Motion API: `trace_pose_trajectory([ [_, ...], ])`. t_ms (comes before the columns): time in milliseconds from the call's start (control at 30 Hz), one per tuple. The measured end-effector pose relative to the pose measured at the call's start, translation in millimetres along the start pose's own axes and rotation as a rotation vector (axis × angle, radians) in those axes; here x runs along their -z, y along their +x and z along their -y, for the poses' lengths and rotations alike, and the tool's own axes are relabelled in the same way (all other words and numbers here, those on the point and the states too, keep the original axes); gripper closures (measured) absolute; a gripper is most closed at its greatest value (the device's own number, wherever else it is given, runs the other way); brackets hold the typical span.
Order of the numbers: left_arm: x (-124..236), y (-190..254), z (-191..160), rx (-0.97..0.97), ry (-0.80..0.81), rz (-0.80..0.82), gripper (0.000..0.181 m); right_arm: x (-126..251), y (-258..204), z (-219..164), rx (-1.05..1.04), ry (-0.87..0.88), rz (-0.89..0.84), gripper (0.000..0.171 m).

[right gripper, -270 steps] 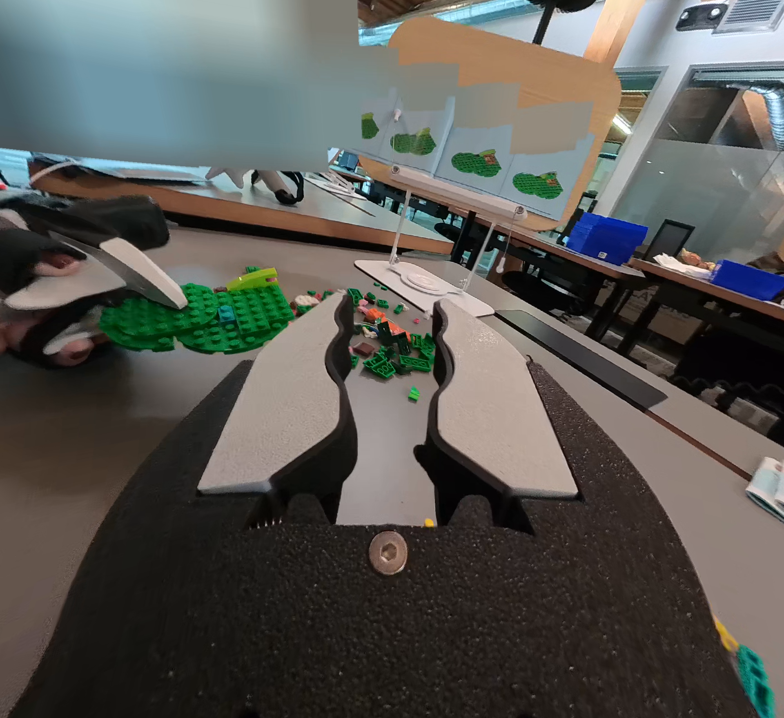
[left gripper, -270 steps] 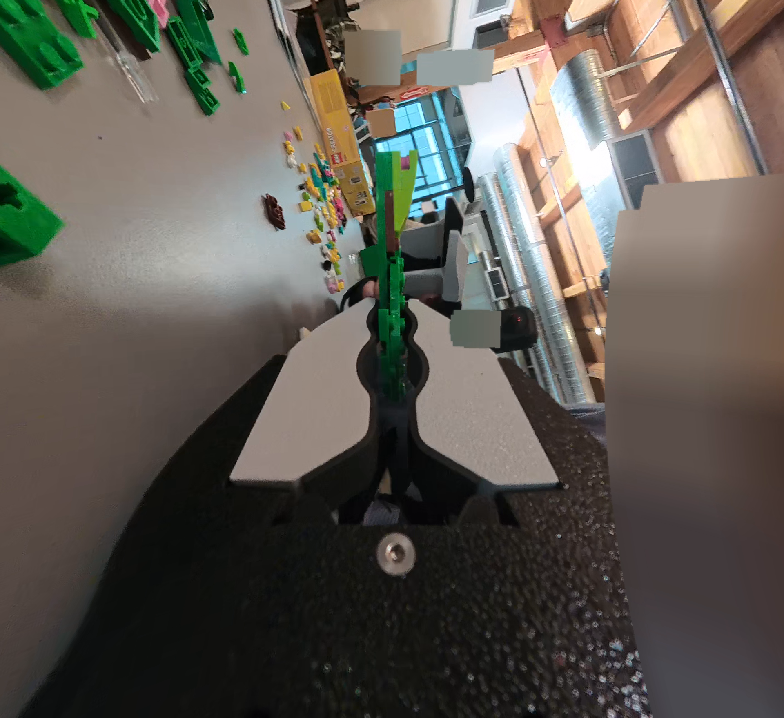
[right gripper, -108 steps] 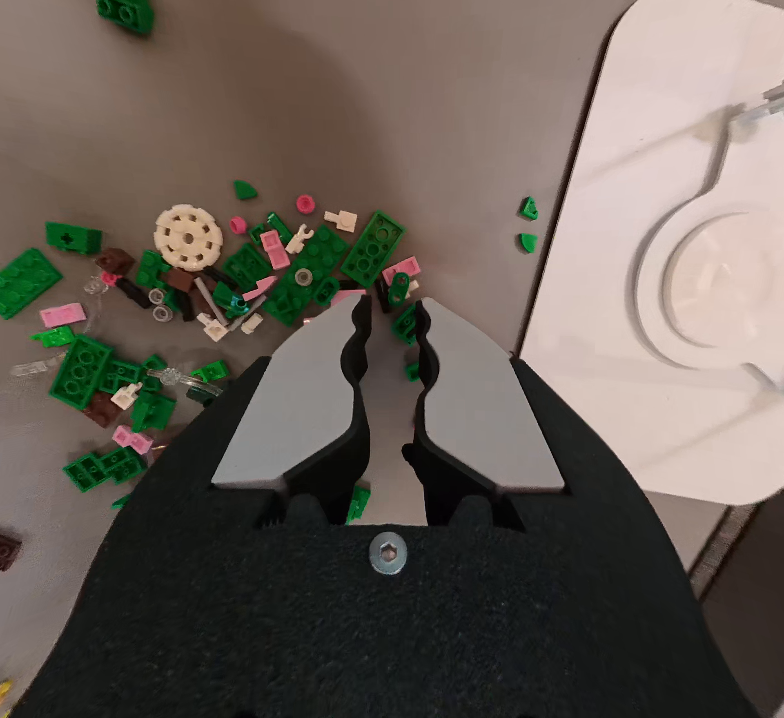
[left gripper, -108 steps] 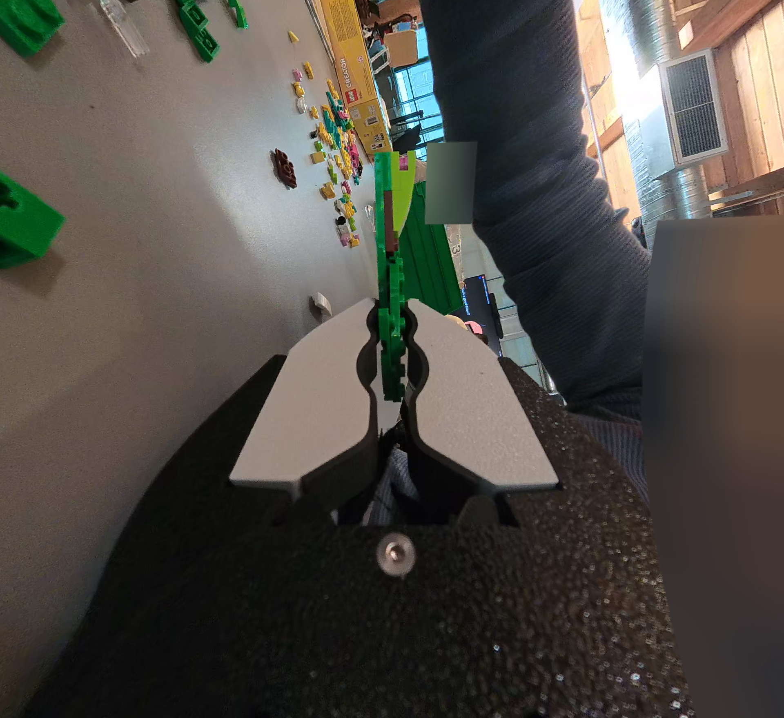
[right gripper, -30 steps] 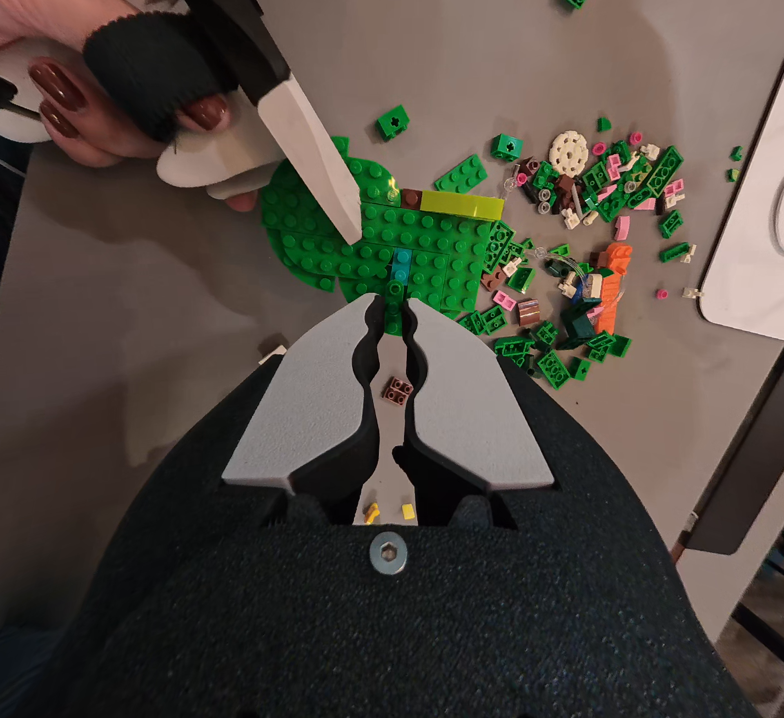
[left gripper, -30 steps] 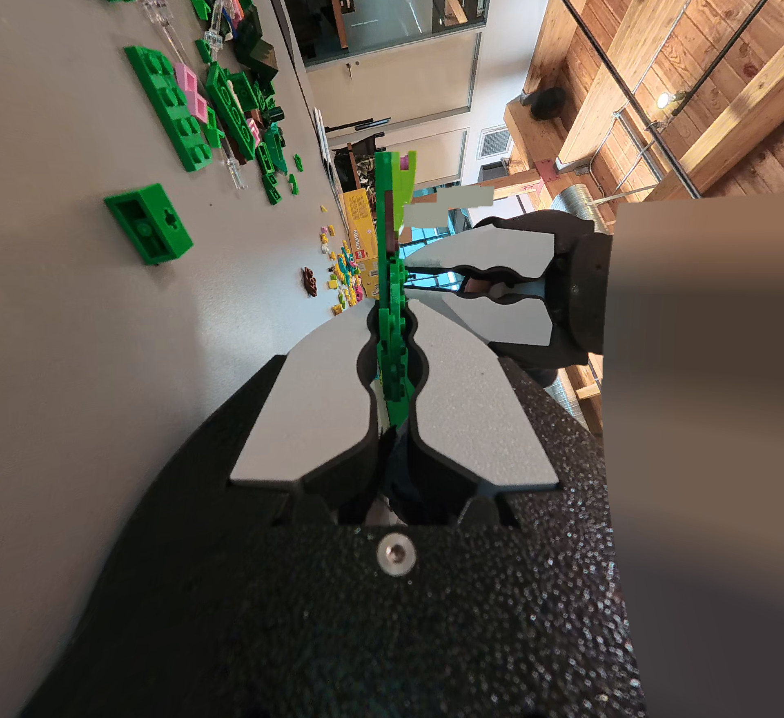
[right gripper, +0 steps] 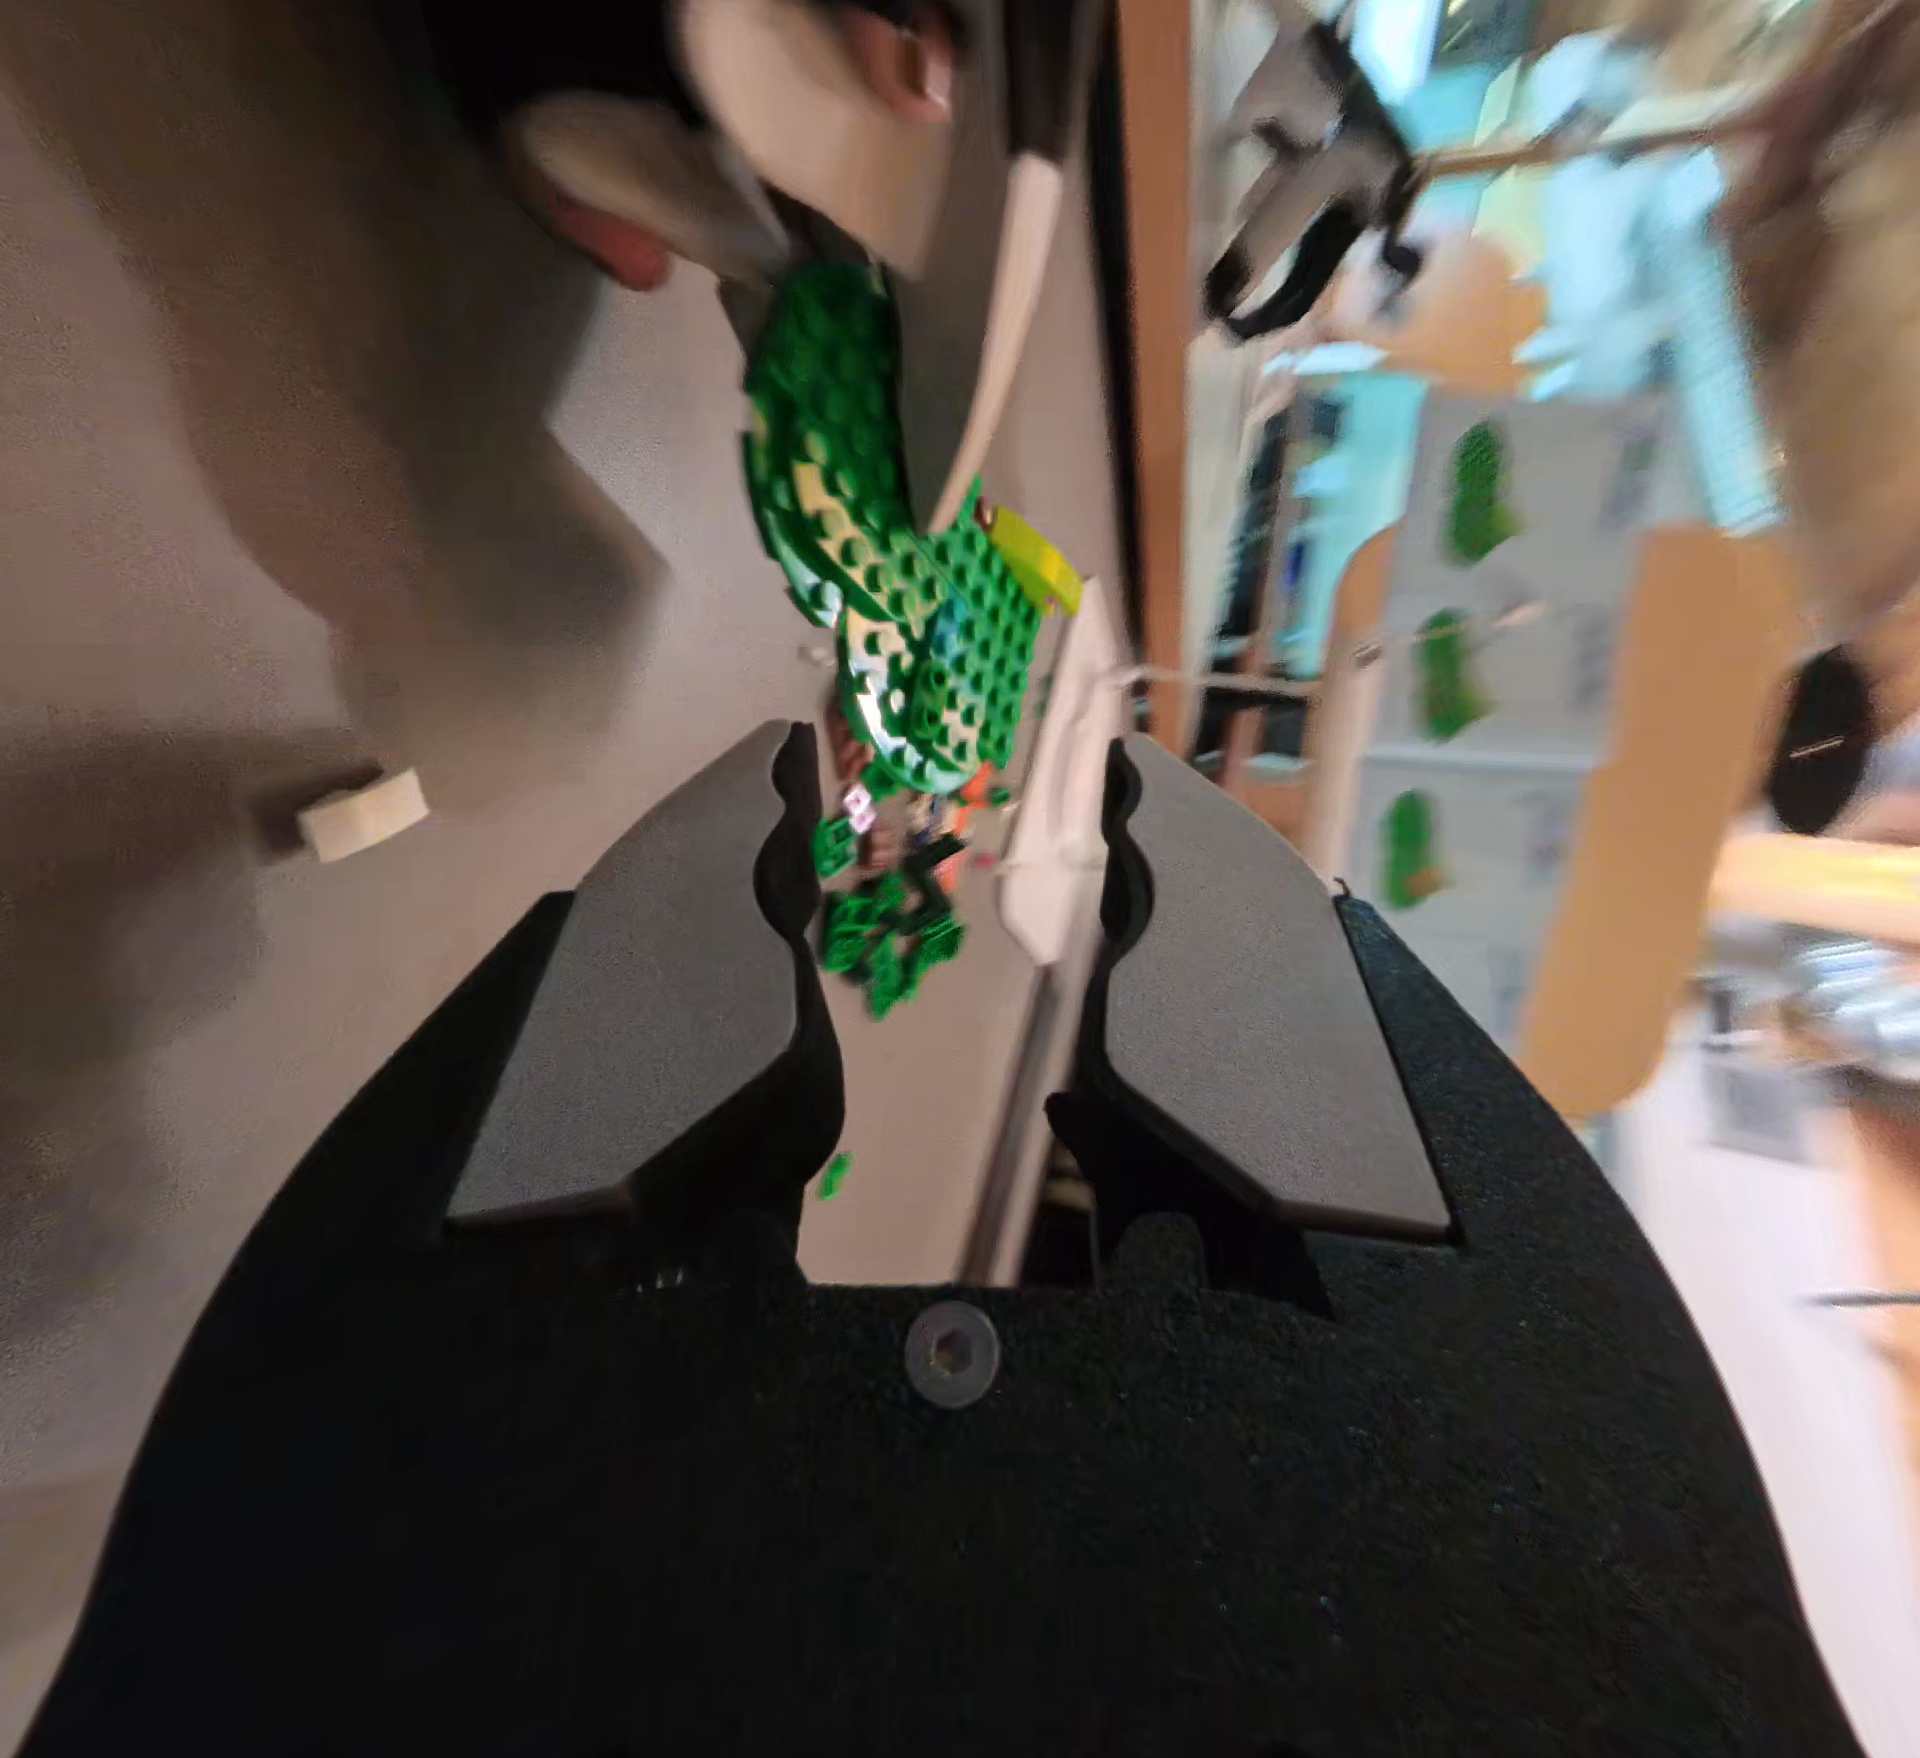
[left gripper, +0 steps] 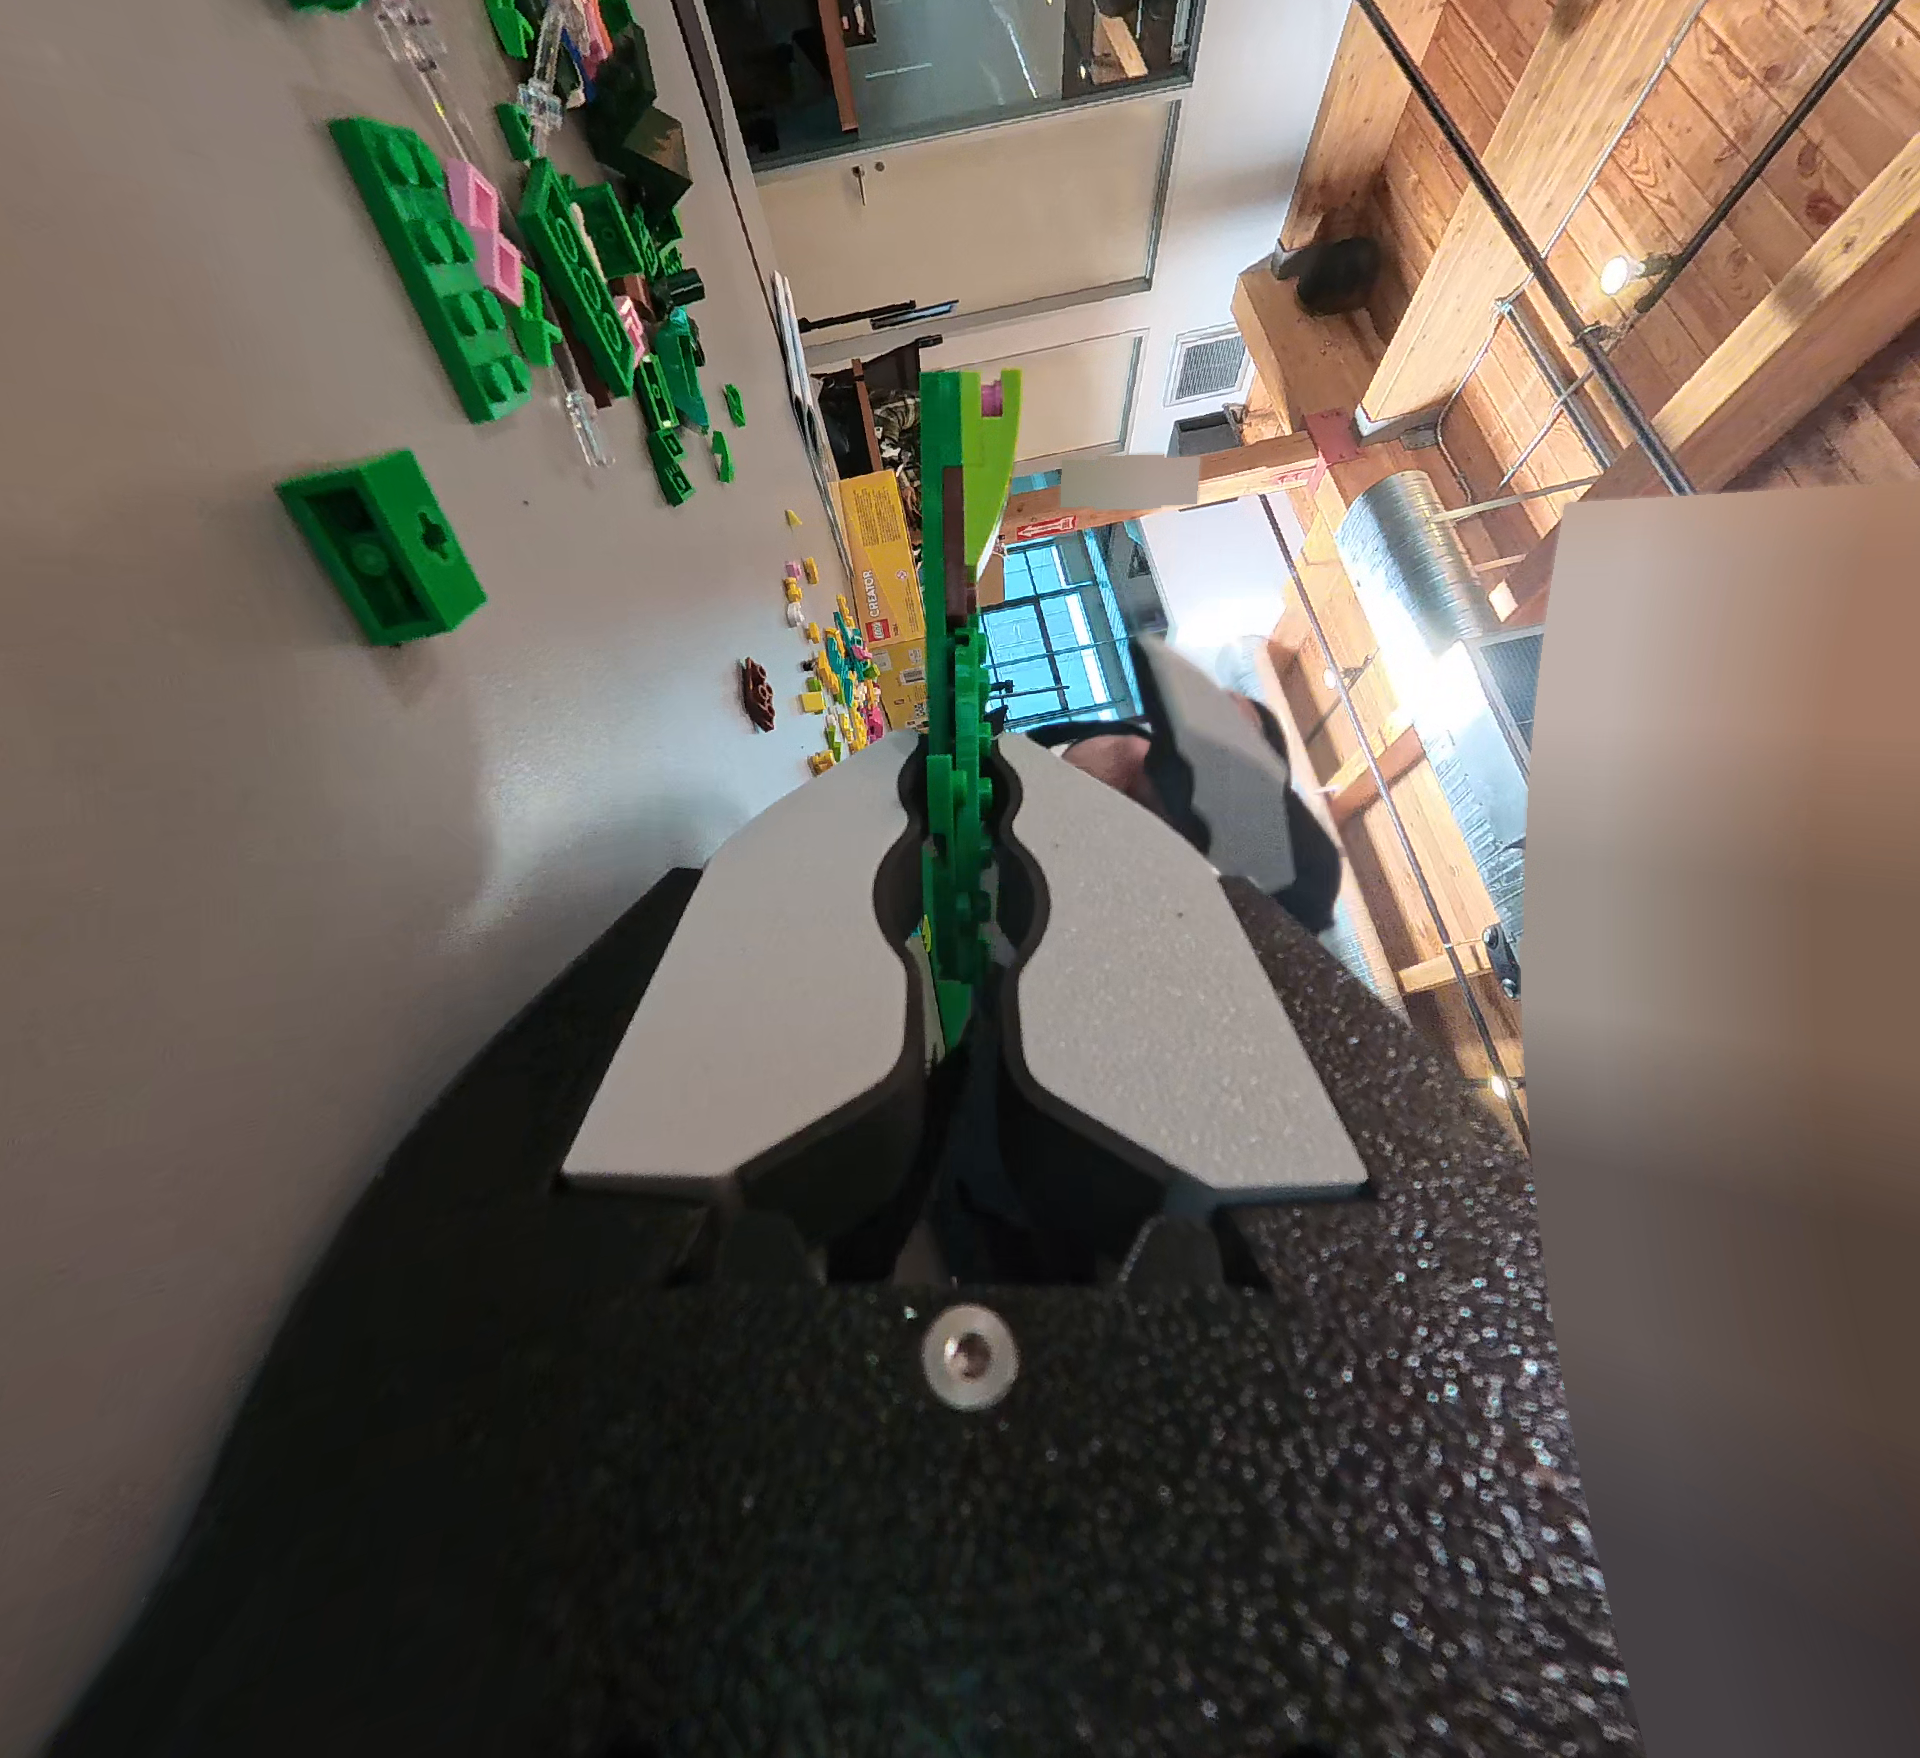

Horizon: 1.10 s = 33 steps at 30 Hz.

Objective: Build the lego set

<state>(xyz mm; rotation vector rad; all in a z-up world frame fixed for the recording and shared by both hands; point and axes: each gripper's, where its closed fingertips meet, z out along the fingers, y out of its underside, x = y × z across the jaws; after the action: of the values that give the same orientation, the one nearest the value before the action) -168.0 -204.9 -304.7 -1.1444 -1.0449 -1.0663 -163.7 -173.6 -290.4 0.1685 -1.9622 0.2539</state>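
Note:
My left gripper (left gripper: 958, 758) is shut on the edge of the green Lego base plate assembly (left gripper: 951, 628), seen edge-on in the left wrist view, with a lime piece (left gripper: 987, 472) and a brown piece near its far end. In the blurred right wrist view the same green assembly (right gripper: 883, 545) hangs above the grey table (right gripper: 312, 565), held by the left gripper (right gripper: 821, 254) at its far end. My right gripper (right gripper: 951, 758) is open and empty, just short of the assembly's near end. It also shows in the left wrist view (left gripper: 1216, 773), beside the plate.
Loose green, pink and brown bricks (left gripper: 520, 274) lie on the table, with a single green brick (left gripper: 379, 545) nearer. A yellow Lego box (left gripper: 878, 565) and small yellow pieces lie farther off. In the right wrist view there are a small white piece (right gripper: 364, 809), a brick pile (right gripper: 894, 908) and a white stand base (right gripper: 1049, 835).
My right gripper has opened wide and swung from looking down on the plate to looking along the table, with much blur. The small green piece at its tips a second ago is gone from them.

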Motion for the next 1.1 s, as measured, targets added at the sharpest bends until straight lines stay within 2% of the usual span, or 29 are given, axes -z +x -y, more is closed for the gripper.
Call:
trace_pose_trajectory([
  [100, -0.1, -0.2, 0.3, 0.006, 0.001, 0.002, 0.173, -3.5, -9.4, 6.0, 0.177, 0.009, -0.114, 0.126],
  [267, -0.1, -0.5, 0.8, 0.018, 0.002, 0.004, 0.173, -11.8, -12.8, 5.7, 0.228, 0.005, -0.181, 0.140],
  [467, -0.1, -0.6, 1.2, 0.022, 0.003, 0.005, 0.173, -19.0, -9.8, -1.1, 0.323, -0.081, -0.250, 0.145],
  [867, 0.0, -0.8, 1.1, 0.028, 0.004, 0.007, 0.173, -23.8, -8.1, -0.9, 0.329, -0.119, -0.272, 0.158],
  [1100, 0.3, -0.7, 1.6, 0.033, 0.006, 0.008, 0.173, -27.4, -7.0, -1.5, 0.293, -0.160, -0.264, 0.159],
])
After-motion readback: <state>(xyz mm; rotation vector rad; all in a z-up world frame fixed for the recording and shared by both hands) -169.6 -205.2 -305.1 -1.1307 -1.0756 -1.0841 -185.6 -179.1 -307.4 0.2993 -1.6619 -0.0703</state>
